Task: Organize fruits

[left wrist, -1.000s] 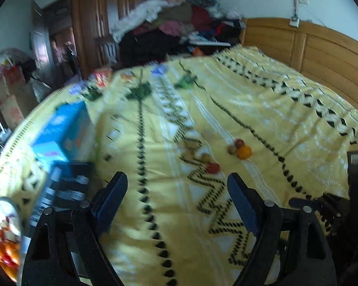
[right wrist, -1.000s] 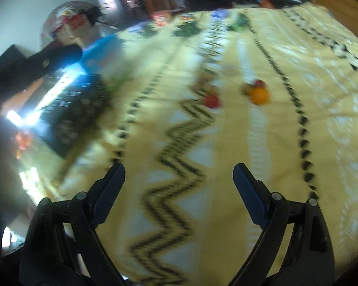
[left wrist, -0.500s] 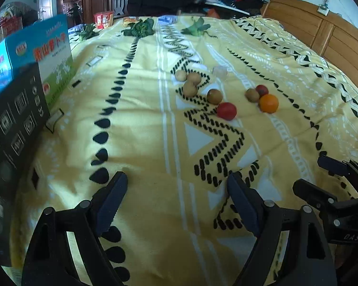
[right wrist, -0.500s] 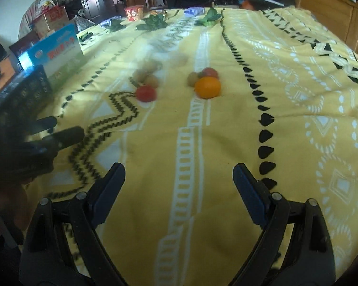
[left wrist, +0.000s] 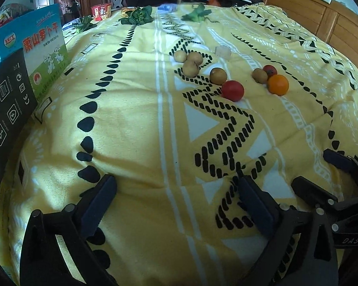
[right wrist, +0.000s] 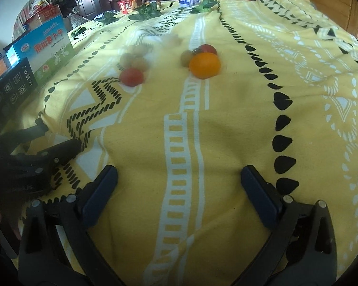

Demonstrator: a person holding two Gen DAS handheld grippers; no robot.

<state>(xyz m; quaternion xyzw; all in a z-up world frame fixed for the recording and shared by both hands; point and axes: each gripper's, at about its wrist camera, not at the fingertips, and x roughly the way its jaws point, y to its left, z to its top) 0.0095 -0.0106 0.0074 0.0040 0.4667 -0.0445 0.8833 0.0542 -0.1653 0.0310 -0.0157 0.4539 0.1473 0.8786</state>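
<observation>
Fruits lie on a yellow patterned bedspread [left wrist: 131, 124]. In the left wrist view a red tomato [left wrist: 232, 90] sits mid-bed beside several brown round fruits [left wrist: 190, 68], with an orange [left wrist: 277, 84], a small red fruit [left wrist: 269, 70] and a brown one [left wrist: 259, 75] to its right. My left gripper [left wrist: 176, 190] hovers low over bare blanket well short of them, its jaws opening wide with nothing between them. In the right wrist view the orange [right wrist: 204, 65] and tomato [right wrist: 131, 77] lie ahead of my right gripper [right wrist: 179, 178], whose jaws are also opening on nothing.
A blue and green carton [left wrist: 45, 47] and a black box [left wrist: 4, 104] stand at the bed's left edge. Leafy greens [left wrist: 137, 16] and a red cup [left wrist: 101, 12] lie at the far end. A wooden headboard [left wrist: 334, 21] runs along the right.
Both grippers have sunk toward the blanket and pitched down, so the fruits now appear nearer and larger. Their jaws stand a little wider than before.
</observation>
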